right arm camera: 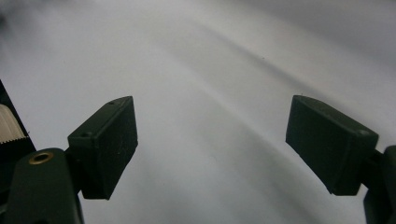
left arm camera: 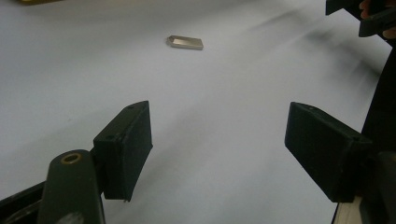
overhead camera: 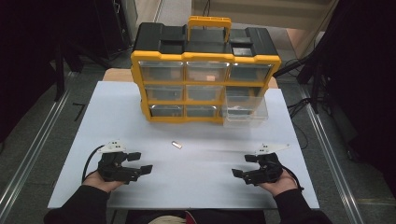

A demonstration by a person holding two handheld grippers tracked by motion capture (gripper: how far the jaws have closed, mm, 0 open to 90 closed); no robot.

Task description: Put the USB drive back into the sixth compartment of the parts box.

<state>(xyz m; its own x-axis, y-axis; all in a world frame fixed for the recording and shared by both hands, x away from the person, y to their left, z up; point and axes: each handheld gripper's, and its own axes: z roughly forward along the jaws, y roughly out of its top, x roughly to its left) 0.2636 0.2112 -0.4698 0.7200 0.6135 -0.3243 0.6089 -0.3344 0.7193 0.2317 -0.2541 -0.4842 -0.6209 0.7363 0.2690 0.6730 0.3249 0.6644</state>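
Observation:
A small silver metal piece (overhead camera: 176, 144), flat and oblong like a USB stick, lies on the white table (overhead camera: 196, 186) in front of a yellow and black drawer organizer (overhead camera: 204, 70). The same metal piece (left arm camera: 185, 42) lies ahead of my left gripper's jaws, well beyond them. My left gripper (overhead camera: 140, 162) rests at the near left of the table, open, with nothing between its jaws (left arm camera: 217, 149). At the near right my right gripper (overhead camera: 244, 165) is open too, jaws wide over bare table (right arm camera: 210, 149). One clear drawer (overhead camera: 245, 108) at the organizer's lower right is pulled out.
The organizer has several clear drawers and a yellow handle (overhead camera: 209, 22) on top. Metal rails (overhead camera: 327, 154) run along both sides of the table, with cables (overhead camera: 299, 109) on the floor to the right. My right gripper (left arm camera: 369, 18) appears at the top right of the left gripper view.

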